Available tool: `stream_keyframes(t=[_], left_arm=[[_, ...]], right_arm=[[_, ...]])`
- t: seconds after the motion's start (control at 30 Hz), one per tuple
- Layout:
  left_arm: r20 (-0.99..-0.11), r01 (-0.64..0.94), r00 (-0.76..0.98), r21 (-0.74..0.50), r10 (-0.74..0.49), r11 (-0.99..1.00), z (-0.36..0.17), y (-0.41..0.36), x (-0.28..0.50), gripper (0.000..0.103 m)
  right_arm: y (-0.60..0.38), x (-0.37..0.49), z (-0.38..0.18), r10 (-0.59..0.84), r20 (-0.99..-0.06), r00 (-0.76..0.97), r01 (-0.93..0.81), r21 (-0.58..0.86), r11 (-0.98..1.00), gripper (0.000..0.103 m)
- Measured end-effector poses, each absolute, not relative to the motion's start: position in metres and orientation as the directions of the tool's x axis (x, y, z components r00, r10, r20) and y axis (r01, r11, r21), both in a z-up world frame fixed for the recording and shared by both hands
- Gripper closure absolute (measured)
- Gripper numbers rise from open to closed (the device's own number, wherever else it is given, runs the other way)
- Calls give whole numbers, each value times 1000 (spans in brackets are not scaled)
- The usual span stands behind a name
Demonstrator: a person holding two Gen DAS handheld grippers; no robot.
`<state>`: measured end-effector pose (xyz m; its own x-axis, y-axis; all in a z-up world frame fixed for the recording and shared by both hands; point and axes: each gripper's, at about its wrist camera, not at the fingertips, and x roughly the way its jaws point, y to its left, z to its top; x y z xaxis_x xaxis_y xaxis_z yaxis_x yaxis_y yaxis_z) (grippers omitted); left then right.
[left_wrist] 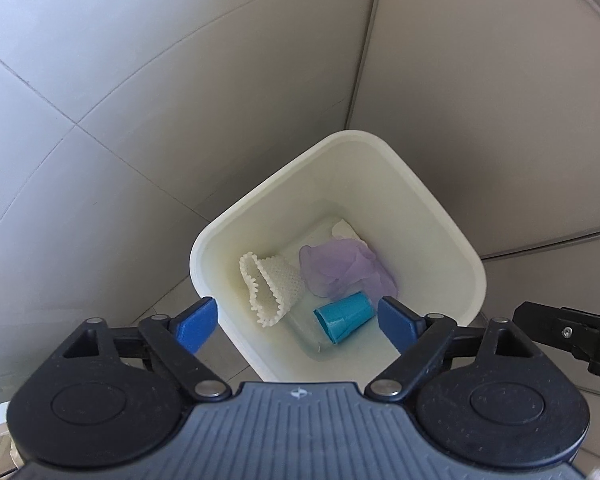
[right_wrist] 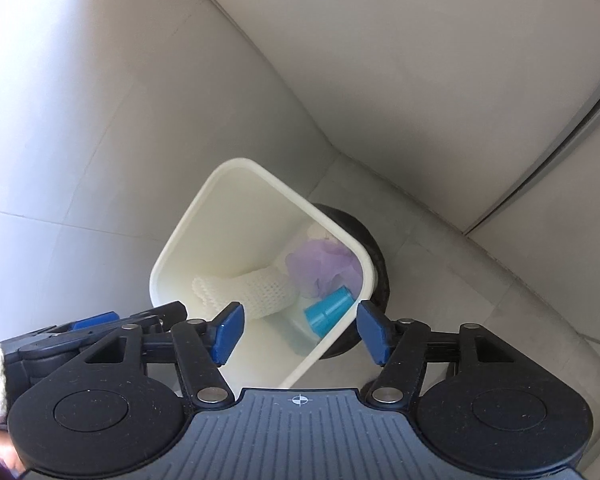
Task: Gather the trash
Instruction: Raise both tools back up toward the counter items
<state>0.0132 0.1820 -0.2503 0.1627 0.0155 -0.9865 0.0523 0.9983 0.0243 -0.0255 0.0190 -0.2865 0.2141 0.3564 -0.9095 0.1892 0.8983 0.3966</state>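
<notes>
Hovering above the bin (left_wrist: pixel 452 236) rim, both grippers' jaws spread wide, gripping nothing

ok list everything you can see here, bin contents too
bin: one, cream white, open top, standing on the floor in a corner
foam net sleeve: one, white, lying inside the bin on its left side
mesh pouf: one, pale purple, inside the bin beside the sleeve
paper cup: one, blue, on its side in the bin, below the pouf
crumpled tissue: one, white, at the far end of the bin, partly under the pouf
round object: one, black, on the floor behind the bin, mostly hidden
floor: pale grey tiles
left gripper: one, black with blue pads, jaws open over the bin, nothing held
right gripper: one, black with blue pads, jaws open over the bin, nothing held
</notes>
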Motion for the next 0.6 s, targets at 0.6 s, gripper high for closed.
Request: stream_keyframes(t=[0.6], left_arm=[[-954,50,299,24,8,998,-162,182,11,1]], right_arm=[[7,-49,-173,316,-833,455,16,363,932,22]])
